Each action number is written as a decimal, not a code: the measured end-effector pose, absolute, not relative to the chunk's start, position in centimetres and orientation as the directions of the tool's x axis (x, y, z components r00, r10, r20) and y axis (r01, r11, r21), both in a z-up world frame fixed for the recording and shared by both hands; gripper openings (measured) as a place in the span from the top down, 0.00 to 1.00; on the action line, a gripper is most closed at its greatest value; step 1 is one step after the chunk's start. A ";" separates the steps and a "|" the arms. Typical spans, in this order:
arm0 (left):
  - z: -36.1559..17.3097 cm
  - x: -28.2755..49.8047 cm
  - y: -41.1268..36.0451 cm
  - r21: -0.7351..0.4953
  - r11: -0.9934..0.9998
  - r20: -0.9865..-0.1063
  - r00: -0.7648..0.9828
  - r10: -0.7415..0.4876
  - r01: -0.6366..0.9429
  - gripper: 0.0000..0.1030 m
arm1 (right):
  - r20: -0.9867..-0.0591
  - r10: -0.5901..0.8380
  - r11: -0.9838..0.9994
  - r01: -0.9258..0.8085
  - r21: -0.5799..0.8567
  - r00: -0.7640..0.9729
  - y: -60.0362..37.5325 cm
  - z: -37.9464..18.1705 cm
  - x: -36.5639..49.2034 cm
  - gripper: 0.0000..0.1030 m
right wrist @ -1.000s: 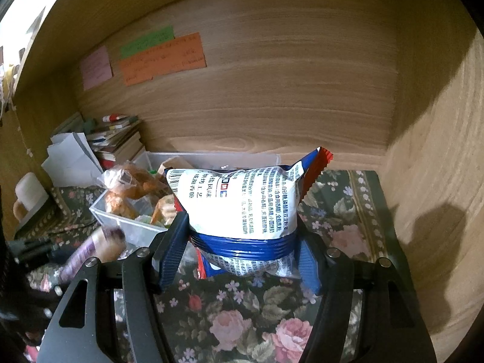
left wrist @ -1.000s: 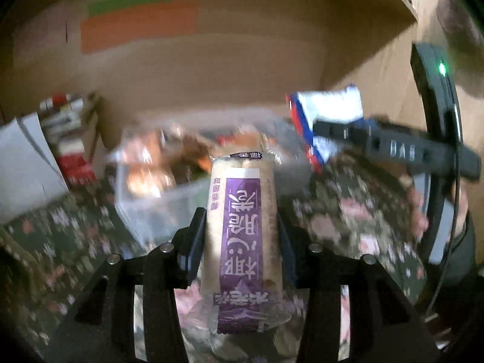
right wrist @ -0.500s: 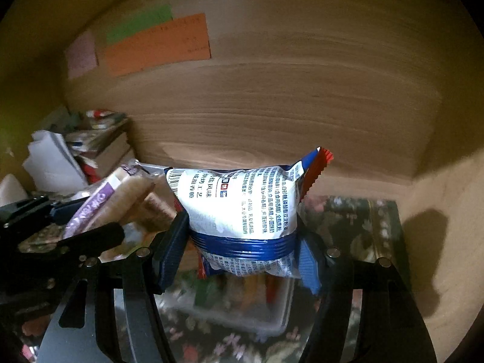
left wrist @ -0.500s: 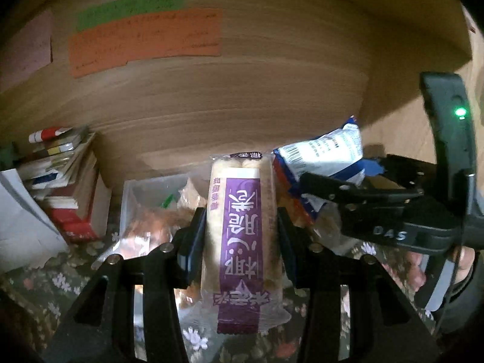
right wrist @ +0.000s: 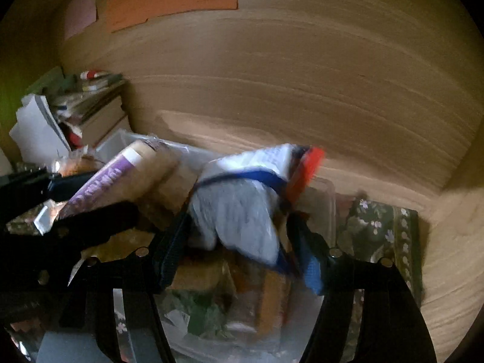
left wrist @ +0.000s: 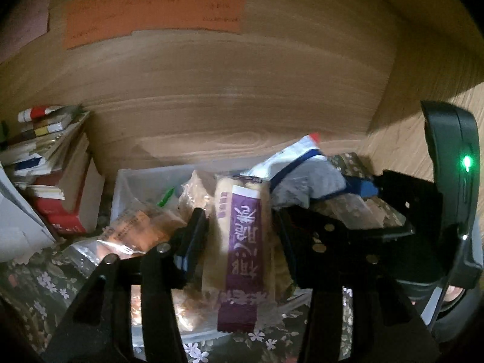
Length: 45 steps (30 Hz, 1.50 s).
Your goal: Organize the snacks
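Left gripper (left wrist: 239,227): fingers spread, no longer pressing the purple bar (left wrist: 242,242); a gap shows between the left finger (left wrist: 193,236) and the wrapper. The bar stands nearly upright between the fingers, its lower end down among the snacks in the clear bin (left wrist: 127,187).

Right gripper (right wrist: 239,233): fingers parted; the white bag (right wrist: 242,211) lies tilted between them and is motion-blurred. Cannot tell if either finger touches it. Its red-edged corner (right wrist: 305,169) points up and right. The bag sits over the bin's right half, above other packets.

From the right wrist view, the bar leans beside the bag, to its left, with the left gripper (right wrist: 90,208) around it.

The bin sits on the floral-cloth surface (right wrist: 384,230) near the back edge, against the wooden back wall (left wrist: 242,90). A stack of books (left wrist: 54,181) is by the left edge, just beside the bin. Orange note (left wrist: 154,12) stuck on the wall.
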<state>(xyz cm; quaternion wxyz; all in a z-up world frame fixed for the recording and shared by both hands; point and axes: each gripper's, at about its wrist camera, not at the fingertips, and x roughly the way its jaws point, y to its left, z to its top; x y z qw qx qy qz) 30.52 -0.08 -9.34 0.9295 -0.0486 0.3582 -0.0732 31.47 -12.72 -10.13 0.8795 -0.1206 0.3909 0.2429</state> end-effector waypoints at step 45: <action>3.2 2.7 1.0 -0.067 0.998 -0.225 0.974 -0.017 0.001 0.00 | -0.276 0.426 0.901 -0.432 0.043 0.862 -18.6 4.0 6.3 0.00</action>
